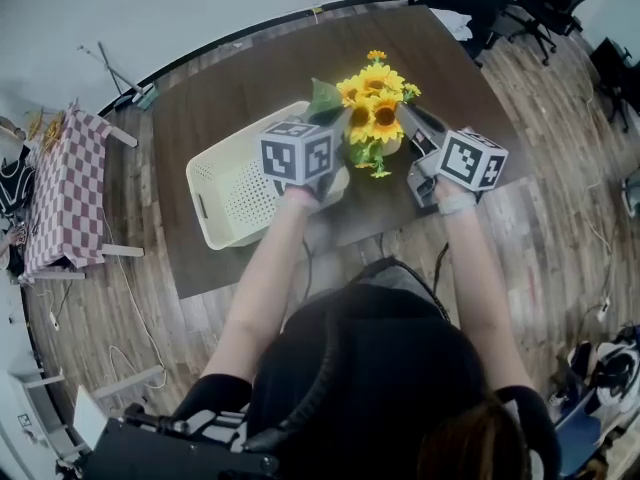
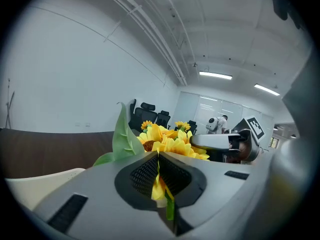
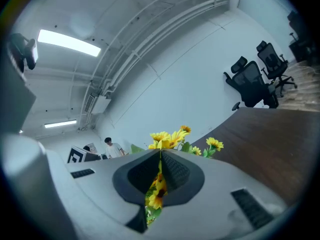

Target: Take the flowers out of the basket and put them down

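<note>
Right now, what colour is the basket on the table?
The basket is cream, with small perforated holes in its walls; the head view shows it best.

Dark brown table (image 1: 220, 98), centre to upper frame in head view, stands on plank floor (image 1: 560, 228). Cream perforated basket (image 1: 235, 193) sits directly on it, left of centre. Small white item (image 1: 455, 23) at table's upper-right corner; unidentifiable.

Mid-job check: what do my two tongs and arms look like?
Left tongs and right tongs: pale grey moulded shells with dark ribbed pads. Each carries a white cube printed with black square markers. Forearms uncovered; black short sleeves.
</note>
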